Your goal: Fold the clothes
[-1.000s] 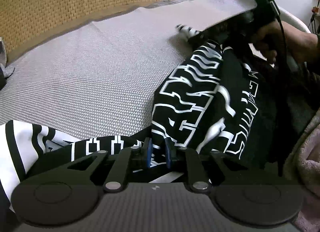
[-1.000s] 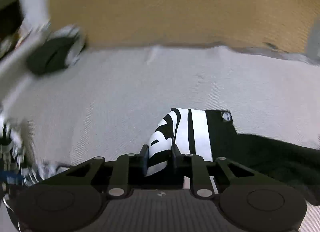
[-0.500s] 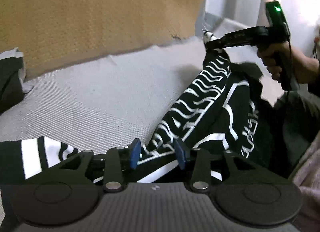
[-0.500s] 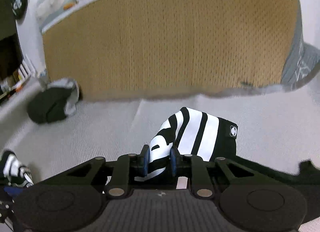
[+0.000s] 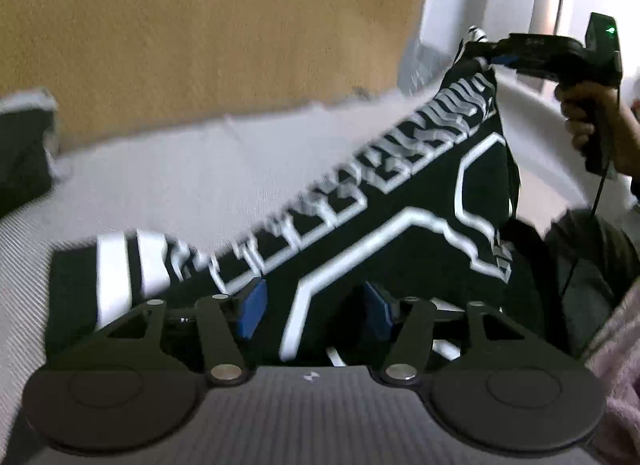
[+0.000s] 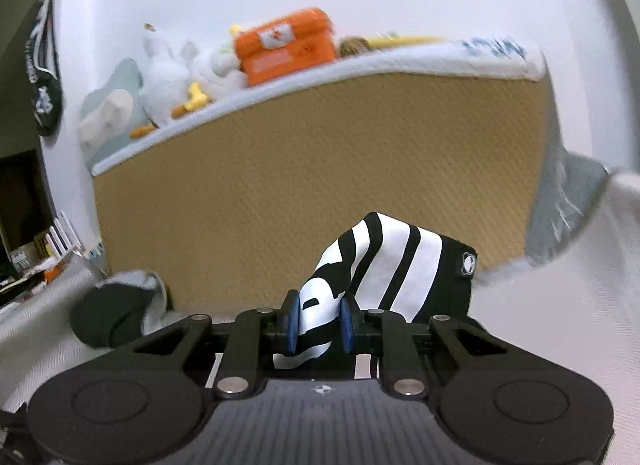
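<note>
Gripping a striped white corner of the black shirt (image 6: 384, 265), the right gripper (image 6: 319, 323) has its fingers narrow and clamped on cloth. The shirt hangs stretched above the grey bed (image 5: 160, 185), running from far right to near left. The left gripper (image 5: 312, 307) is opening, fingers (image 5: 250, 305) apart, cloth loose between them.

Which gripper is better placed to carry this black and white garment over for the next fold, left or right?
Right. The right gripper is clamped on the garment and holds it lifted. The left gripper is opening; the cloth lies between its blue pads, which no longer press on it.
</note>
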The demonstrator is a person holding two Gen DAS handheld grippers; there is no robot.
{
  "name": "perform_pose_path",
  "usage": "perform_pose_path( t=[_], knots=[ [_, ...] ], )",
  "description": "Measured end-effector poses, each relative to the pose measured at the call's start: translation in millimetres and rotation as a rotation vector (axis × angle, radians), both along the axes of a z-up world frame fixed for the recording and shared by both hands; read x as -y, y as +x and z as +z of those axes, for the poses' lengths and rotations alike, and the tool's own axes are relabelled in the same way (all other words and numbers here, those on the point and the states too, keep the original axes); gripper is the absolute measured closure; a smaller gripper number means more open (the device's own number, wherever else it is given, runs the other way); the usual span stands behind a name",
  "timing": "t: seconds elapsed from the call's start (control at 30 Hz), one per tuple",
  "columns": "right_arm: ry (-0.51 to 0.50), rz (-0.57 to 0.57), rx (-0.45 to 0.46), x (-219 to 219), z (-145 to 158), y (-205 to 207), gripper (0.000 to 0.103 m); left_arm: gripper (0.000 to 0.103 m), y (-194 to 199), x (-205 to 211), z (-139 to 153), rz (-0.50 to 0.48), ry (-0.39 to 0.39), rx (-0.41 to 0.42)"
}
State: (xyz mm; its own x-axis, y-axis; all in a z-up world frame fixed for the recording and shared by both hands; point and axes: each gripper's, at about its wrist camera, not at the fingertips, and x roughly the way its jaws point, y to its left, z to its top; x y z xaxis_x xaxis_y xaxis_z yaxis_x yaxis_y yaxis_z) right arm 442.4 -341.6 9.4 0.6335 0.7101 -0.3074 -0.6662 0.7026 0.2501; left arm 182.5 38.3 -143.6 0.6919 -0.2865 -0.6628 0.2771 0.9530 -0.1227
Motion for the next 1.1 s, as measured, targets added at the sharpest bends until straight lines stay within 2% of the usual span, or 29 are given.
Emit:
perform_pose_path(
  t=[0.1,0.17,0.23,0.3,0.47,0.6,0.67,0.73,0.87,1.0,1.1],
  knots=[
    [-0.101,0.002,-0.084,15.5,-25.6,7.2,0.08,0.045,12.8,10.7,-16.2,-0.043,0.043,-0.107],
    [-0.241,0.061,-0.079,15.3,-40.7,0.5,0.08,0.045,17.0,18.0,-25.0,-0.059,0.067,-0.162],
    [-0.38,0.153,-0.046,10.7,-49.5,-13.2,0.08,0.045,19.7,18.9,-28.3,-0.058,0.067,-0.176],
    [-0.461,0.21,-0.064,7.1,-51.2,-20.5,0.08,0.045,21.5,17.3,-28.9,-0.052,0.052,-0.181],
    [-0.6,0.29,-0.172,2.0,-53.8,-15.5,0.078,0.044,22.6,17.5,-30.0,-0.051,0.05,-0.188],
    [-0.634,0.311,-0.238,7.6,-58.1,-12.9,0.077,0.042,26.0,17.5,-27.4,-0.057,0.069,-0.187],
    [-0.625,0.315,-0.249,11.6,-53.2,-13.7,0.072,0.042,27.7,18.2,-28.0,-0.057,0.069,-0.188],
    [-0.665,0.342,-0.238,10.5,-47.3,-19.1,0.065,0.042,31.6,19.2,-29.3,-0.056,0.068,-0.191],
    [-0.723,0.389,-0.192,8.5,-31.9,-32.4,0.065,0.04,29.9,20.2,-30.1,-0.061,0.076,-0.196],
    [-0.602,0.419,-0.107,2.5,0.2,-43.9,0.063,0.033,31.4,24.6,-32.8,-0.083,0.091,-0.195],
    [-0.54,0.421,-0.089,-24.6,5.2,-35.9,0.057,0.031,31.0,26.3,-32.5,-0.092,0.093,-0.193]
  ],
)
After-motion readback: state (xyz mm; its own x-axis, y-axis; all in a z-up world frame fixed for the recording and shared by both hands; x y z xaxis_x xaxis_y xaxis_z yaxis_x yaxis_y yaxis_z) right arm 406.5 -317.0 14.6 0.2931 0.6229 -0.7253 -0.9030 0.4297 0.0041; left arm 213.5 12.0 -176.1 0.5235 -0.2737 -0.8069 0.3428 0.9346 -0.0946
